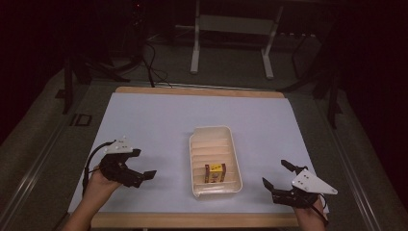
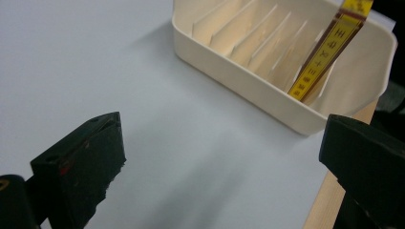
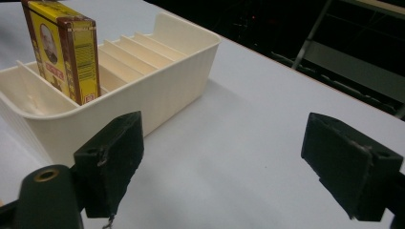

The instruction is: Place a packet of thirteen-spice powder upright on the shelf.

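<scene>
Cream slotted tray (image 1: 234,159) sits mid-counter (image 1: 159,120) on the pale blue sheet, long axis running away from the person, thin dividers making a row of narrow slots. Yellow-and-brown box (image 1: 215,173) stands upright on edge in a slot near the tray's near end, approx. the second from the near wall; printed face w/ a portrait shows in the right gripper view (image 3: 62,50), narrow yellow edge w/ characters shows in the left gripper view (image 2: 329,47), where it looks tilted, leaning on a divider. Left gripper (image 1: 144,175) is held in the person's left hand (image 1: 98,185) to the left of the tray, near but apart from it, low over the counter, pointing toward the tray; jaws spread wide, nothing btwn them, only bare sheet. Right gripper (image 1: 276,174) is in the right hand at the counter's near right, also near the tray but not touching; jaws released, wide apart, nothing in them. Wooden edge of the counter shows along the near side. Beyond the far edge: dark floor, white metal frame legs (image 1: 195,48), cables.
</scene>
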`<state>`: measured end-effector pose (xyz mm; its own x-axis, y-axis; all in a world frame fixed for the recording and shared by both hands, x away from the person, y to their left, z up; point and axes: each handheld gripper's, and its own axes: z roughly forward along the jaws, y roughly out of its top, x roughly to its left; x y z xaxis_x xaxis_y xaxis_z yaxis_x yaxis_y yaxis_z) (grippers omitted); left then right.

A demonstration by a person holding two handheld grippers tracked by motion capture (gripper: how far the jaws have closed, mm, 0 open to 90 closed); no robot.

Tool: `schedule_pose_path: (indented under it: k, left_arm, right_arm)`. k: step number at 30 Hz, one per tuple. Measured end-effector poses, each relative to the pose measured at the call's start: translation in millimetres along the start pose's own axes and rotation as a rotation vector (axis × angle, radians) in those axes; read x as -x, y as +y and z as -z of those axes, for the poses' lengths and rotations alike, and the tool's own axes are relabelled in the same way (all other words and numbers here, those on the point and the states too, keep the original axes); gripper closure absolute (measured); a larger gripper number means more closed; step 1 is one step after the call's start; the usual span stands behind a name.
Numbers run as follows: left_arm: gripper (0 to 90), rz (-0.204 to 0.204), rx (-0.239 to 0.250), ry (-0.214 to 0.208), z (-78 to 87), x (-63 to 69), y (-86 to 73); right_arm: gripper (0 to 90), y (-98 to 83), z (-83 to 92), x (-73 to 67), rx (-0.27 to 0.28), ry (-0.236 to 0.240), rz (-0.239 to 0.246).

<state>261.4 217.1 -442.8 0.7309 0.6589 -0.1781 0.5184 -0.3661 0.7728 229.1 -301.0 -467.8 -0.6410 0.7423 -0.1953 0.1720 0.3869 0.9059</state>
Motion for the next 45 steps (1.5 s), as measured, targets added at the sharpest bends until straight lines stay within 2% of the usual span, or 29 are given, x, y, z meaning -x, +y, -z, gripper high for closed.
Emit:
schedule_pose_path:
  k: [5,12,18,21,25,31,35,39,45]
  left_arm:
    - [2.0,-0.006,-0.009,0.046,3.2,5.5,-10.3]
    - [2.0,-0.001,0.004,0.07,10.5,10.7,-23.4]
    - [2.0,0.003,0.038,0.078,18.2,11.2,-35.8]
    - [2.0,0.011,0.018,0.096,19.2,11.7,-40.1]
    - [2.0,0.001,0.007,0.117,19.0,17.8,-44.9]
    - [2.0,0.001,-0.014,0.111,14.4,23.2,-53.3]
    - [2.0,-0.011,-0.043,0.131,10.3,24.1,-56.7]
    - [2.0,-0.021,-0.045,0.142,8.3,24.5,-59.4]
    - [2.0,-0.078,-0.03,0.211,7.1,30.5,-58.4]
  right_arm:
    - [14.5,-0.2,-0.4,-0.2,-0.002,-0.002,-0.001]
    - [14.5,-0.6,-0.2,-0.1,0.003,-0.006,-0.003]
    - [14.5,-0.5,-0.2,-0.6,0.003,-0.007,0.0]
    - [14.5,-0.5,-0.4,-0.7,0.003,-0.007,0.001]
    - [14.5,-0.7,-0.5,-0.8,0.002,-0.007,0.0]
    - [14.5,-1.2,0.0,-1.0,0.003,-0.007,0.0]
    - [14.5,-1.7,0.7,-0.5,0.008,-0.01,-0.005]
    - [14.5,-2.2,0.9,-0.1,0.012,-0.019,-0.003]
    - [14.5,-3.6,0.1,0.2,0.013,-0.026,-0.013]
